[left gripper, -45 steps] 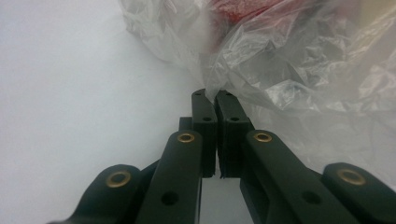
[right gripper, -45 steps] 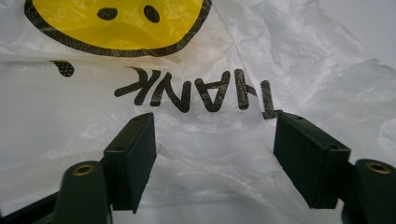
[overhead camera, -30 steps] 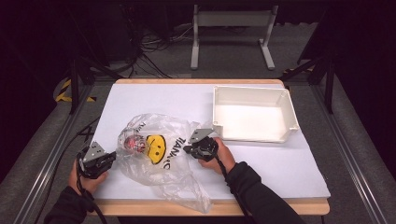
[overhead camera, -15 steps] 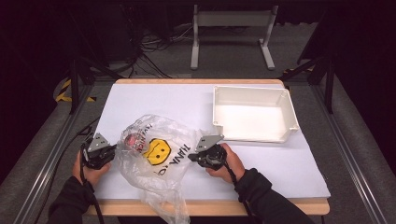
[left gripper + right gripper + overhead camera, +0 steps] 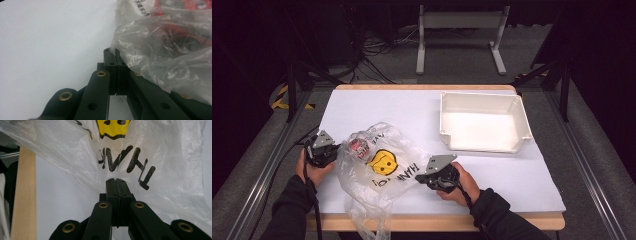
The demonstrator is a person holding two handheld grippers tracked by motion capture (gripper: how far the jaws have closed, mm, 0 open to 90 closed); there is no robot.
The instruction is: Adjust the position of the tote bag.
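White paper covers the table (image 5: 512,175), with a white tray (image 5: 484,122) far right. Near left lies a clear plastic bag (image 5: 382,170) printed with a yellow smiley. Left gripper (image 5: 323,150) pinches its left edge; right gripper (image 5: 439,172) pinches its right edge, jaws pressed together.
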